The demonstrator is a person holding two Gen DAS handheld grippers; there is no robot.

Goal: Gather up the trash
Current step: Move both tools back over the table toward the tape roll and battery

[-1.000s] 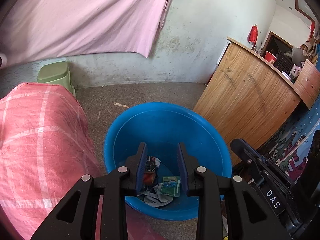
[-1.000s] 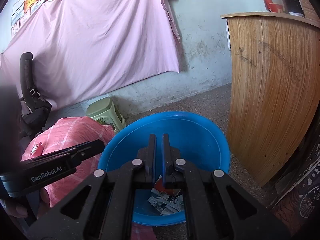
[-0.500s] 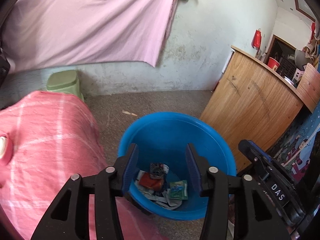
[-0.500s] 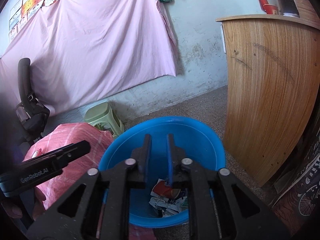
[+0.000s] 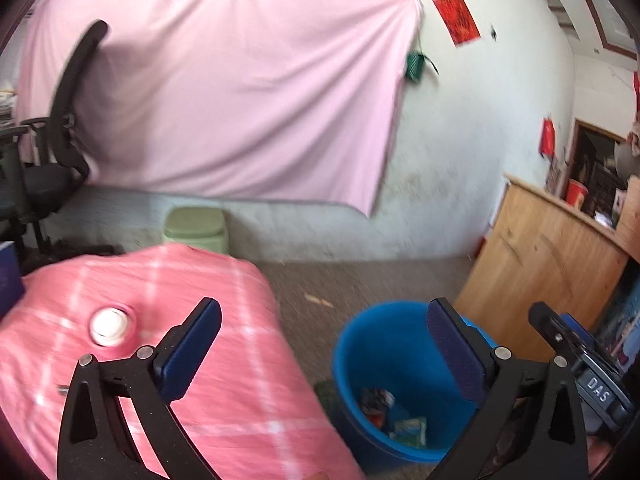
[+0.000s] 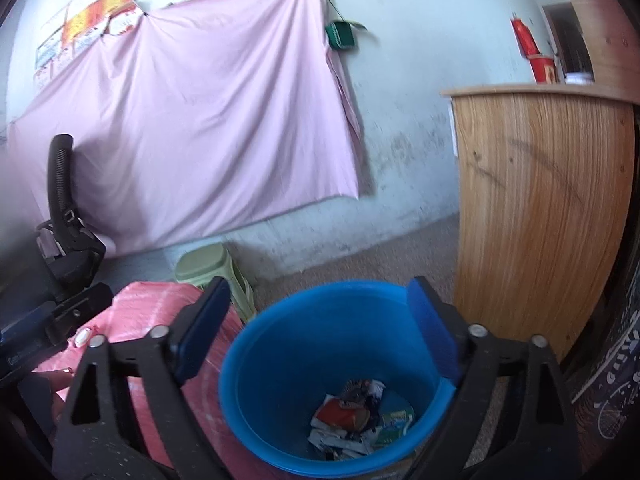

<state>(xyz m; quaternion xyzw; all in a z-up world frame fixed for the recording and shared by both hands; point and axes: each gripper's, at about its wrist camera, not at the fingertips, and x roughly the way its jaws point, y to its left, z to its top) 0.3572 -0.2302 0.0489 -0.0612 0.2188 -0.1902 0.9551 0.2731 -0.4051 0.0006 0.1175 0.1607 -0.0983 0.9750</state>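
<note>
A blue bucket (image 6: 280,344) stands on the floor with a heap of crumpled wrappers (image 6: 356,412) at its bottom. My right gripper (image 6: 320,320) hangs above the bucket, its jaws opening wide with nothing between them. My left gripper (image 5: 320,344) is also opening wide and empty, raised over the edge of the pink checked cloth (image 5: 200,360), with the blue bucket (image 5: 380,344) to its lower right. A small white round cap (image 5: 108,326) lies on the cloth, left of the left gripper. The wrappers (image 5: 396,416) show in the left wrist view too.
A curved wooden counter (image 6: 540,216) stands right of the bucket. A green plastic stool (image 5: 196,228) sits by the wall behind the cloth. A black office chair (image 5: 52,168) is at the far left. A pink sheet (image 6: 192,128) hangs on the wall.
Both grippers opened from nearly shut to wide. The left gripper swung left and up, away from the bucket toward the pink cloth. The right gripper rose a little above the bucket.
</note>
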